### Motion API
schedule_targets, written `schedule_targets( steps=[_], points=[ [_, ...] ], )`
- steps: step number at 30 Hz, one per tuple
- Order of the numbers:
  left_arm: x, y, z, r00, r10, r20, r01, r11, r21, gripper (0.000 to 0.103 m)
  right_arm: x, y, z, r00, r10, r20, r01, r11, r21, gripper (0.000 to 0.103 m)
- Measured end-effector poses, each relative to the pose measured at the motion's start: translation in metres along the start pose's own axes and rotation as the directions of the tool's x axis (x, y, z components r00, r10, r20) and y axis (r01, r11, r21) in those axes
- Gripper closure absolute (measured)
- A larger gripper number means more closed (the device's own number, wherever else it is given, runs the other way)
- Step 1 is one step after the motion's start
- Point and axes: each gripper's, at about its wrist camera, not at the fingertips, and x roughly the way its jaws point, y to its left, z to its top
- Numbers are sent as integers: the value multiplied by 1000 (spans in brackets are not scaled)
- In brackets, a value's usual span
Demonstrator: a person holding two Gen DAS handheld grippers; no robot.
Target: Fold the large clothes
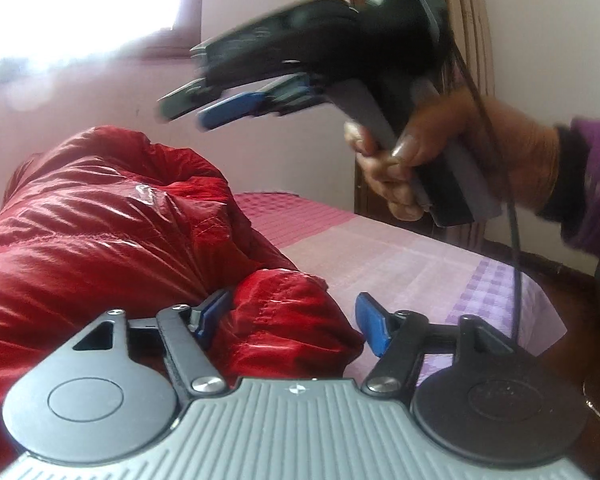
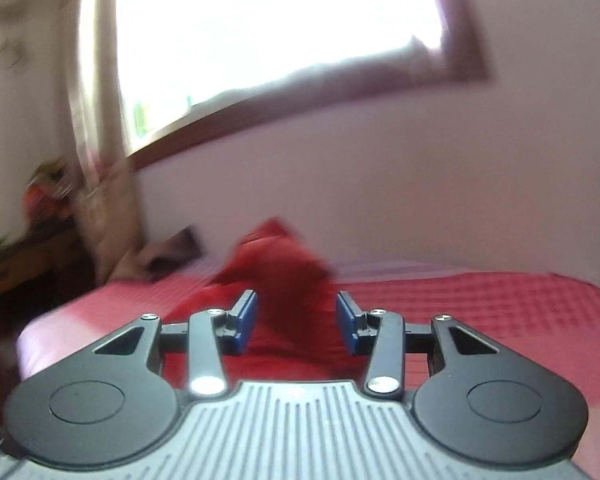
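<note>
Red, shiny quilted puffer jacket [image 1: 112,240] fills the left half of the left wrist view, bunched on a pink and lilac checked bedspread [image 1: 400,264]. The left gripper [image 1: 292,320] stands wide, one blue pad pressed into a jacket fold, the other clear of it. At upper right, a hand [image 1: 420,160] holds the right gripper [image 1: 204,110] aloft, blurred; its own view shows the jaws wide around nothing, with the jacket [image 2: 276,264] at centre.

Left tool [image 1: 294,320] gapes; right tool [image 2: 296,322], raised, gapes too.
</note>
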Motion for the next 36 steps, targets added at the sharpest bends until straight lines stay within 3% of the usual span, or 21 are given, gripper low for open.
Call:
schedule_targets(
  steps=[3, 7, 10, 12, 15, 18, 20, 22, 24, 28, 36],
  points=[
    [-1, -4, -5, 1000, 8, 3, -8, 1000, 19, 33, 34, 11, -18, 987, -34, -160, 20, 996, -91, 63],
    [-25, 0, 1, 1000, -7, 12, 8, 1000, -2, 33, 46, 6, -39, 986, -37, -162, 32, 999, -33, 63],
    [-60, 9, 10, 999, -6, 43, 8, 999, -46, 24, 50, 7, -43, 987, -60, -152, 56, 998, -27, 63],
    [-86, 20, 19, 997, 40, 70, -35, 997, -67, 8, 45, 8, -44, 989, -69, -131, 67, 998, -21, 63],
    [-112, 51, 32, 984, 142, 104, -130, 986, -109, 5, 34, 12, -46, 992, -80, -102, 80, 997, -8, 61],
    [-113, 92, 42, 976, 207, 69, -192, 964, -184, 2, 26, 15, -41, 991, -111, -80, 113, 993, 15, 51],
    [-102, 117, 44, 982, 191, 9, -184, 957, -225, 2, 22, 20, -40, 989, -129, -73, 131, 991, 23, 41],
    [-89, 134, 44, 977, 209, -43, -213, 946, -245, 3, 19, 24, -41, 985, -153, -78, 155, 988, 25, 19],
    [-79, 145, 42, 977, 203, -70, -214, 945, -247, 2, 13, 23, -44, 980, -176, -89, 180, 983, 38, 6],
    [-61, 149, 39, 970, 210, -120, -233, 944, -232, 1, 5, 23, -51, 980, -170, -108, 181, 978, 100, 5],
    [-44, 141, 36, 964, 223, -144, -245, 955, -167, 0, -8, 22, -69, 971, -198, -132, 222, 954, 202, 0]
  ],
)
